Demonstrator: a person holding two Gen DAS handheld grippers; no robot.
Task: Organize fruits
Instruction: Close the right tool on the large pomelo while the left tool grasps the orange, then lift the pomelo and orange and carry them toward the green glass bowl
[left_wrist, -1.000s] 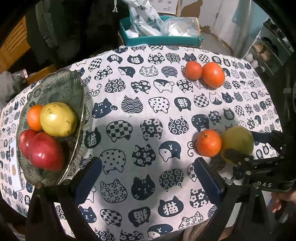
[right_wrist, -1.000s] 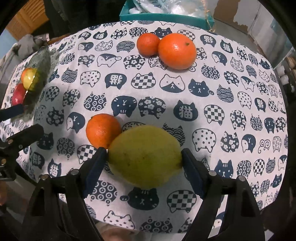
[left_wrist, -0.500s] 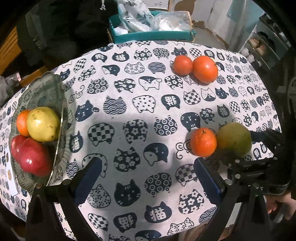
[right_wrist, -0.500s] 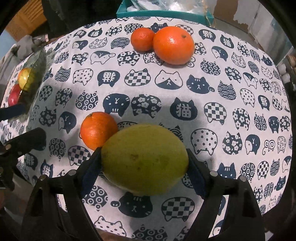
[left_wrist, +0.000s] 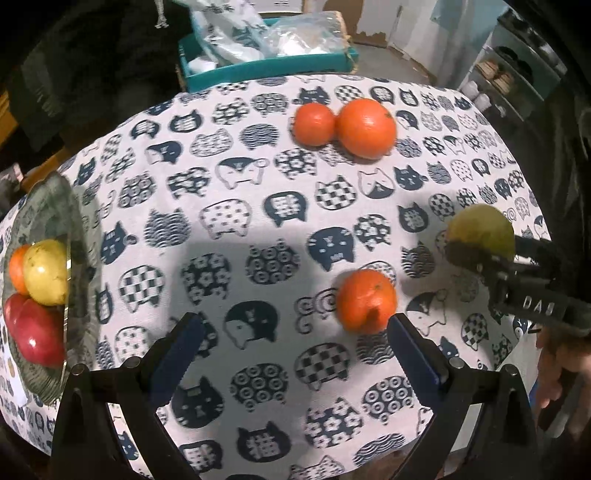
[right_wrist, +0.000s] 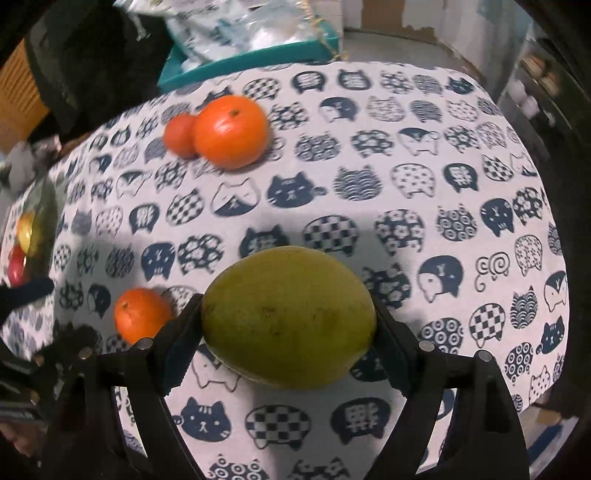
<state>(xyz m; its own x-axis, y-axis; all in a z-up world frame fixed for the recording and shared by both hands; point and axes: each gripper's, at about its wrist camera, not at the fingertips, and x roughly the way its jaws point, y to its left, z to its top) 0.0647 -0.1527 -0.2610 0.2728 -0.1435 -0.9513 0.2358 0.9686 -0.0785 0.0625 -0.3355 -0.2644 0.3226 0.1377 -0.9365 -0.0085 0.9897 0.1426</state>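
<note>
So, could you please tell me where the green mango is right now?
The green mango is clamped in the right gripper, low and central in the right wrist view, above the cat-print tablecloth, with a lone orange to its left.

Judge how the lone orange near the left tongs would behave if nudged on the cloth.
The orange is round, so it would probably roll. The tablecloth looks flat and soft, which might slow it. Its skin looks firm, so it is likely not fragile.

Dim, soft shadows on tablecloth (left_wrist: 236, 236), fisheye-warped edges, slight blur.
</note>
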